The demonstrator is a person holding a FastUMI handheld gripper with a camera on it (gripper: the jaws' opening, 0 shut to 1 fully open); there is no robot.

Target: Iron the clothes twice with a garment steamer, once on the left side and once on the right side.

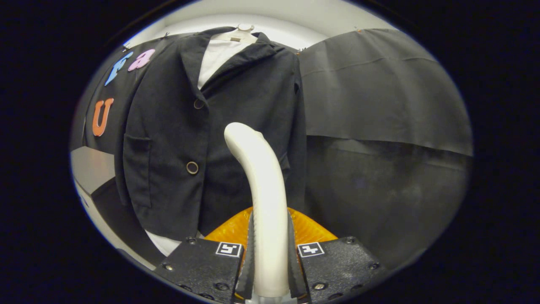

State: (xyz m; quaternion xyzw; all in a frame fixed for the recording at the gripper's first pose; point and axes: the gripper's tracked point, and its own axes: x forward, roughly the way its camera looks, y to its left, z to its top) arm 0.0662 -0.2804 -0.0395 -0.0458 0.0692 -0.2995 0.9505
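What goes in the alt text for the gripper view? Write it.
The gripper is shut on a white garment steamer, its head rising just ahead of the fingers. Beyond hangs a dark jacket over a white shirt on a hanger.

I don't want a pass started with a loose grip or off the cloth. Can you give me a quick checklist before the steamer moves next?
1. Grip: gripper has both fingers pressed on the steamer handle: ok.
2. Handle centred between the fingers: ok.
3. Jacket hangs on its hanger, front facing the fingers: ok.
4. Steamer head touching the cloth: cannot tell.
5. Steam coming out: cannot tell.
6. Aim: handle points at the jacket's side by the plain black cloth, on the fabric: ok.
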